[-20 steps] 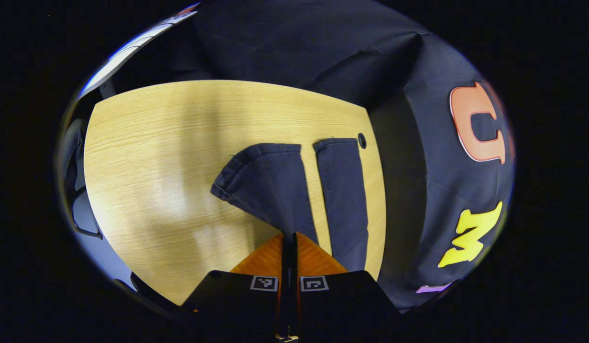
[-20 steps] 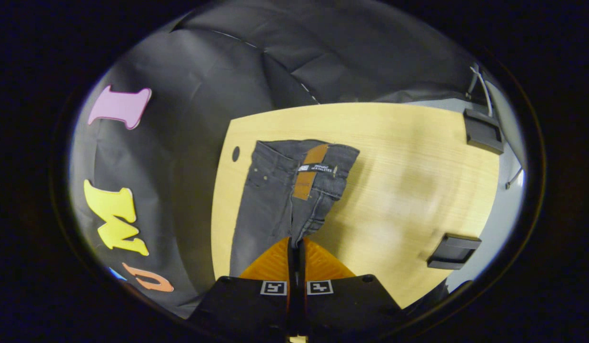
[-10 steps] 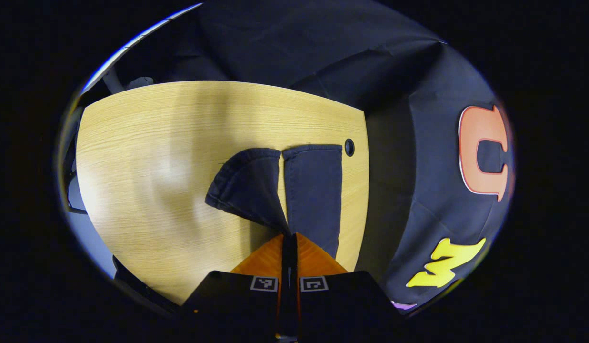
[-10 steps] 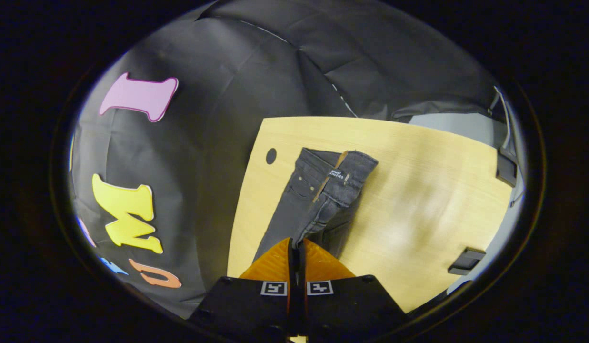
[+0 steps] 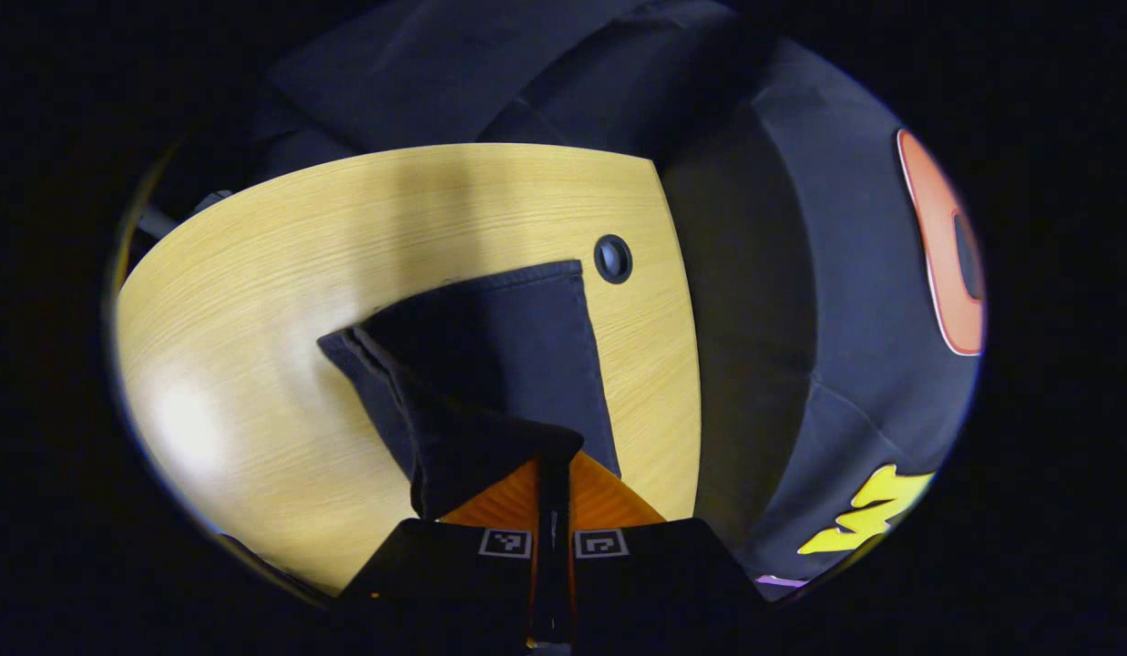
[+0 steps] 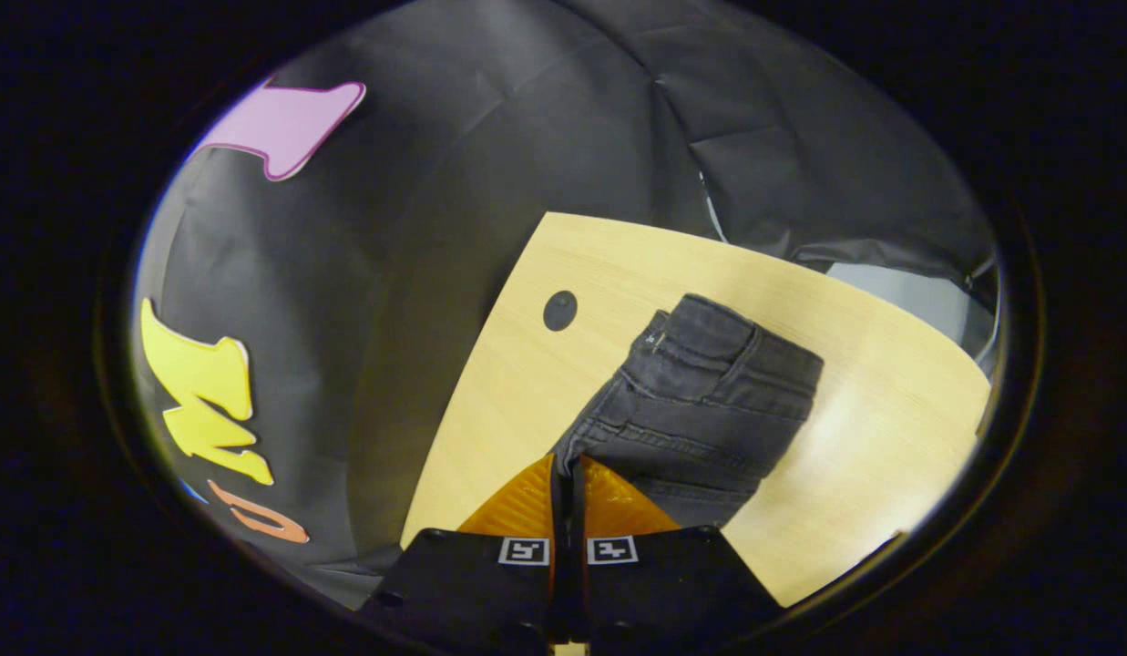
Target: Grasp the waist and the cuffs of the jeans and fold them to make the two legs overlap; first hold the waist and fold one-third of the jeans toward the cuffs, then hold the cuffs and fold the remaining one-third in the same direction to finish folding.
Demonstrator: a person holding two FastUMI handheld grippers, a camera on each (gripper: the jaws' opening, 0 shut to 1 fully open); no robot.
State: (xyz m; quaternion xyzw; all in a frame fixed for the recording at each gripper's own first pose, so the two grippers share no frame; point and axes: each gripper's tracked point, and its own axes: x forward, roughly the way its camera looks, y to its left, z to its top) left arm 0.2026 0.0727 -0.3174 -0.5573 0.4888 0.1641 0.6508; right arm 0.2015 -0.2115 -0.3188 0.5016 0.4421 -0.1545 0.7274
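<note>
Close under my left gripper (image 5: 553, 460), the jaws are pinched together on a cuff of the jeans (image 5: 490, 364), one leg draped across the other. At my right gripper (image 6: 568, 469) the jaws are likewise clamped on denim, at the waist end (image 6: 709, 392), which lies bunched on the wooden table (image 5: 281, 273). My worry is a skewed overlap: if one hand lands ahead of the other, the legs will sit crooked, and the loose cuff could flop off line. Farther out, a round cable hole (image 5: 612, 259) sits just beside the cloth, near the table edge. Beyond that hangs the booth wall (image 6: 435, 137), so nothing blocks the fold.
</note>
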